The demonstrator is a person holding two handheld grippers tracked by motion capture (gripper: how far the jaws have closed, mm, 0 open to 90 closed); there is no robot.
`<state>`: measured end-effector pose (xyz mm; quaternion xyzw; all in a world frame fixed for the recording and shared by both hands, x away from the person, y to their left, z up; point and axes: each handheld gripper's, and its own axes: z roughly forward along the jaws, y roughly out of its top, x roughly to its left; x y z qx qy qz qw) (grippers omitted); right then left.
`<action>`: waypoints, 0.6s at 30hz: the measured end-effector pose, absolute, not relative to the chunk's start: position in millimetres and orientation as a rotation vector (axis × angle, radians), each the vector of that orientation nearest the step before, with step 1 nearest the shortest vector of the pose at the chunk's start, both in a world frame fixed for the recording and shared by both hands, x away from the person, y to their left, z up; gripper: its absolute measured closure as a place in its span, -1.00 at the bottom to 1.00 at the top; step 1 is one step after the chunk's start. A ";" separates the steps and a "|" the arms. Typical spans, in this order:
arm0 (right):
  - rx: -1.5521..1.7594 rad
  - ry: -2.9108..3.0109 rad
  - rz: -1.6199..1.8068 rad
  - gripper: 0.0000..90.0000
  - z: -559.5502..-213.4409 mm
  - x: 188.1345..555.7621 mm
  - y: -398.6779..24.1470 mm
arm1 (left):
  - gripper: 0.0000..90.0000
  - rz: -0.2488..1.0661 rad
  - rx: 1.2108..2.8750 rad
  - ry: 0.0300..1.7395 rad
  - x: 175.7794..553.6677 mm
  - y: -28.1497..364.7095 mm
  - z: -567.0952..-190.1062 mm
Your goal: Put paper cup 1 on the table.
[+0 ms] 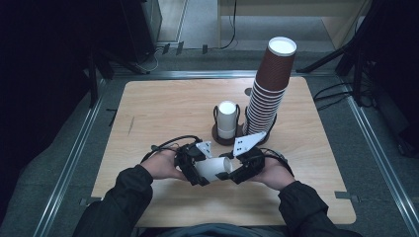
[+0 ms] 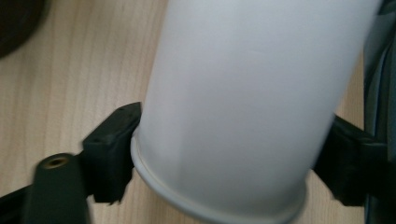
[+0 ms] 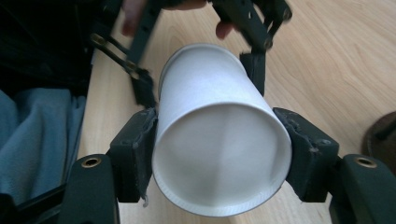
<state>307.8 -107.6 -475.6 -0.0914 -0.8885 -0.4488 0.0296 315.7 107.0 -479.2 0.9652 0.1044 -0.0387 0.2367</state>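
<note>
**White cup held level between two grippers over the table's near edge**

The wooden table (image 1: 163, 108) carries a tall leaning stack of brown cups (image 1: 269, 91) at the back right, with a short white stack (image 1: 227, 119) in a dark holder (image 1: 217, 136) beside it. Near the front edge, a single white paper cup (image 1: 213, 169) lies on its side just above the table between both hands. Its long axis runs roughly left to right across the table, with one end turned toward the right gripper (image 1: 240, 168) and the other toward the left gripper (image 1: 193, 165).

The right gripper view looks straight at one round end of the cup (image 3: 219, 154); both of that gripper's pads press its sides, so it grips the cup. Beyond, the left gripper (image 3: 201, 70) straddles the far end, pads against the wall.

The left gripper view shows the cup's side wall and rolled rim (image 2: 252, 107), jaws touching on either side, which the high view cannot resolve.
</note>
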 end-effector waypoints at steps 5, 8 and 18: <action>-0.321 -2.738 -1.399 -0.23 -475.2 310.7 -112.9 | -0.79 -0.144 2.534 0.354 320.5 117.3 -473.3; -0.330 -2.725 -1.435 -0.23 -473.9 312.2 -116.5 | -0.83 -0.125 2.506 0.381 321.5 122.9 -472.2; -0.355 -2.657 -1.548 -0.24 -469.1 313.3 -122.3 | -0.97 -0.140 2.418 0.396 321.8 124.5 -470.6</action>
